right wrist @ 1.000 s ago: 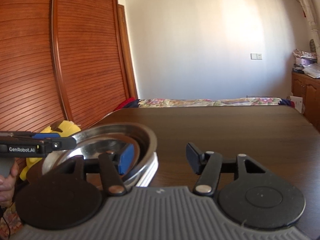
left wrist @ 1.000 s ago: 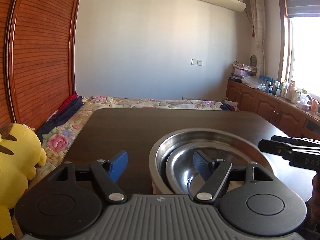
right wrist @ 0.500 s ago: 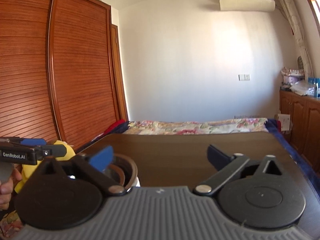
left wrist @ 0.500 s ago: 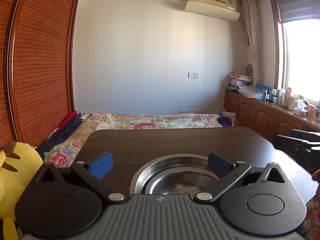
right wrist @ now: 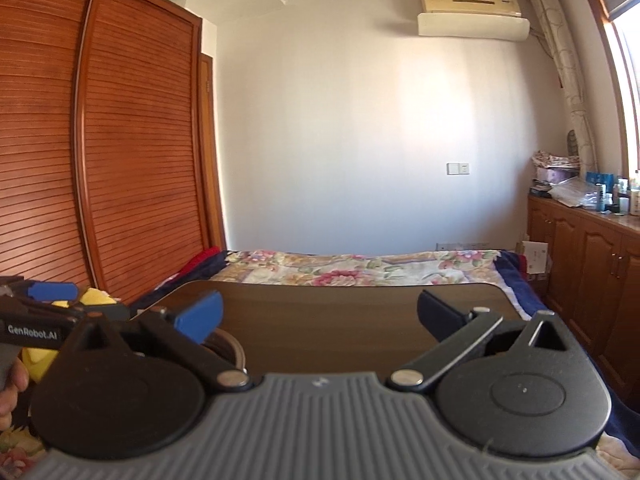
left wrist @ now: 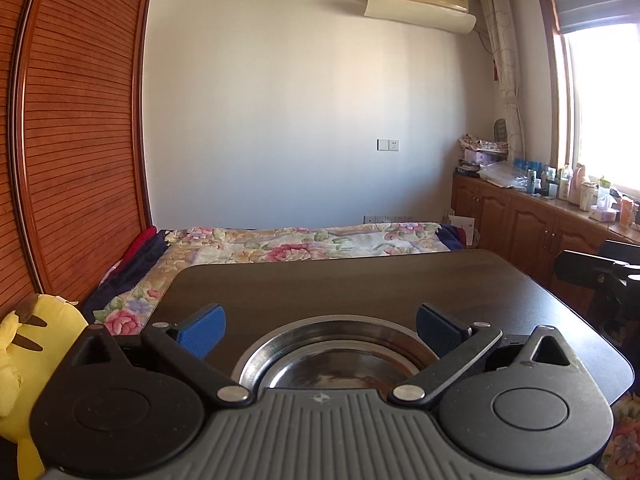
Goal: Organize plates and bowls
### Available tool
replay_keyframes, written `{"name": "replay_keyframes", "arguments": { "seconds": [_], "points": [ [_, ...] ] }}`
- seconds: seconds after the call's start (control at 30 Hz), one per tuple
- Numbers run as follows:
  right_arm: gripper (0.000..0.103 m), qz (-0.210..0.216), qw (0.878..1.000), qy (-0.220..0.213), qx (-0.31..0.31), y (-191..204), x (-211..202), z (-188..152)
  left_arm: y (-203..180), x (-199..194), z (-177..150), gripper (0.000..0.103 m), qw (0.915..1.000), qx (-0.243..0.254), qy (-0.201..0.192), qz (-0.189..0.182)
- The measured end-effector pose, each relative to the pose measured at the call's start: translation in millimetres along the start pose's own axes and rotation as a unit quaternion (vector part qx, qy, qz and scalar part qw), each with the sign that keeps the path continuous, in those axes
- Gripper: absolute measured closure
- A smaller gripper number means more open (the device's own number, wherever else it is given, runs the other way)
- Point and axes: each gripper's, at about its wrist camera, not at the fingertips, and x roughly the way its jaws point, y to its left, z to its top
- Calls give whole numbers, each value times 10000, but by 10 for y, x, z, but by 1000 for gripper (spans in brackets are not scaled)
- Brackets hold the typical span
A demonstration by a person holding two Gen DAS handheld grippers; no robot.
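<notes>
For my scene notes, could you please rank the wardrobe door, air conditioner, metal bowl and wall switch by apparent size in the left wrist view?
1. Wardrobe door
2. Metal bowl, inflated by nearness
3. Air conditioner
4. Wall switch

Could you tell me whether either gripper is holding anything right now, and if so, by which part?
Nothing is held. The left gripper and right gripper both stand wide open, and the nested steel bowls rest free on the table.

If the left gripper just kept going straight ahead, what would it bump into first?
Probably the dark table top. The left gripper is open, tilted slightly down, with the nested steel bowls just below its fingers. It looks set to pass over them, though depth is hard to judge.
</notes>
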Motion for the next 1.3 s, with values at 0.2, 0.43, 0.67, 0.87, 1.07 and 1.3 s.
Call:
{"name": "replay_keyframes", "arguments": {
  "seconds": [0.2,0.43,0.67,0.87,1.07,1.3],
  "points": [
    [0,-237,9997,53,46,24,-77,-28,-130,-86,-10,0,9998,174,-40,56],
    [0,-424,9989,175,67,34,-140,-108,-219,-185,-81,0,9997,256,-24,2],
    [0,-531,9982,291,10,49,-154,-185,-227,-153,-157,0,9994,323,83,91],
    [0,-610,9975,349,9,26,-135,-222,-193,-103,-224,0,9993,292,151,170],
    [0,-707,9967,389,-8,15,-103,-310,-167,-52,-301,0,9990,291,231,244],
    [0,-818,9958,406,-24,-15,-82,-394,-121,-5,-341,0,9989,244,290,286]
  ]
}}
